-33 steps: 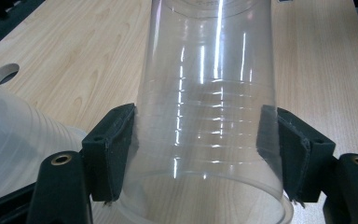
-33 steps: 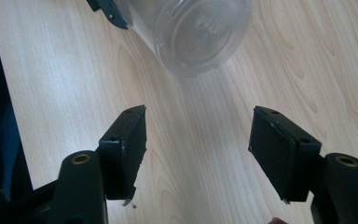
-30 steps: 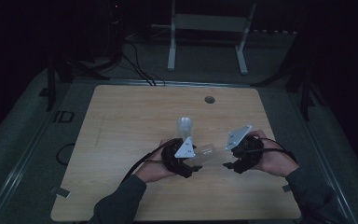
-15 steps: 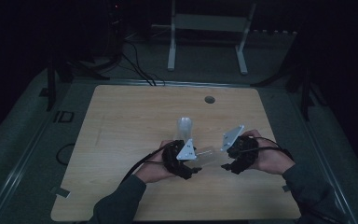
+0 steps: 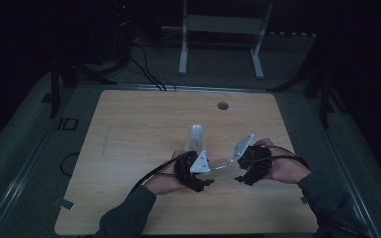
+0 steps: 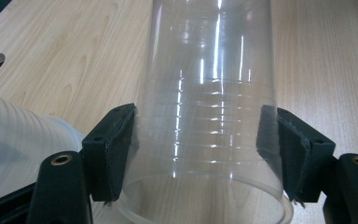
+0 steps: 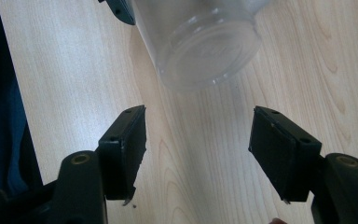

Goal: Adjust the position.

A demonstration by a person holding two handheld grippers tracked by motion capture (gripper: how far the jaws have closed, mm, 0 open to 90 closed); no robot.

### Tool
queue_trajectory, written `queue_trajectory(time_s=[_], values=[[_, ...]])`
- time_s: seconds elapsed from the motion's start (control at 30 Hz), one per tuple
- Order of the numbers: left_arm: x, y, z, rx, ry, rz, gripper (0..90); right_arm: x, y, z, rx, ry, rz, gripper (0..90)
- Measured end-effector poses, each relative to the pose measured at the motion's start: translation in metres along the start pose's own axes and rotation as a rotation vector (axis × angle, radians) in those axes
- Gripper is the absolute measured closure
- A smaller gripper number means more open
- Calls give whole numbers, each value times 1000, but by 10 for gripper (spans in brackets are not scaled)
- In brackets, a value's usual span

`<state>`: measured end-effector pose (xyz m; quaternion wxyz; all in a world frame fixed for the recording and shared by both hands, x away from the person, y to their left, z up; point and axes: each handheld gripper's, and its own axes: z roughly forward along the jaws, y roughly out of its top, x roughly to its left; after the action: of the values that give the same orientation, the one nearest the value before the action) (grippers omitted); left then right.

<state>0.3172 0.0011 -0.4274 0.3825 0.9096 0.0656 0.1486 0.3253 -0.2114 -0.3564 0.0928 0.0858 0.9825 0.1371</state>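
The left gripper [image 6: 198, 154] clamps a clear ribbed plastic cup [image 6: 209, 116]; the right gripper [image 7: 198, 149] gapes above pale woodgrain table [image 7: 191, 186].

Dim room; wooden table [image 5: 129, 129], white stand [image 5: 223, 25], floor cables [image 5: 144, 69] behind

Wooden table [image 5: 129, 129], perhaps a metal stand [image 5: 223, 29]

Two clear plastic cups: one lying cup [image 5: 224, 169] and one cup [image 5: 195, 137] farther back. Two grippers: left gripper [image 5: 194, 171], right gripper [image 5: 248, 166]. One surface [image 5: 129, 129].
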Motion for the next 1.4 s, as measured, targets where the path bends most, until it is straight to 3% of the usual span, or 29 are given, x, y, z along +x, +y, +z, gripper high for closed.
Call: queue_trajectory(time_s=[1.2,1.4], values=[[-8,-1,7,47,-63,35,290,10,24,25,102,43,-95,323],[-8,0,8,43,-79,38,290,12,28,25,93,42,-116,324]])
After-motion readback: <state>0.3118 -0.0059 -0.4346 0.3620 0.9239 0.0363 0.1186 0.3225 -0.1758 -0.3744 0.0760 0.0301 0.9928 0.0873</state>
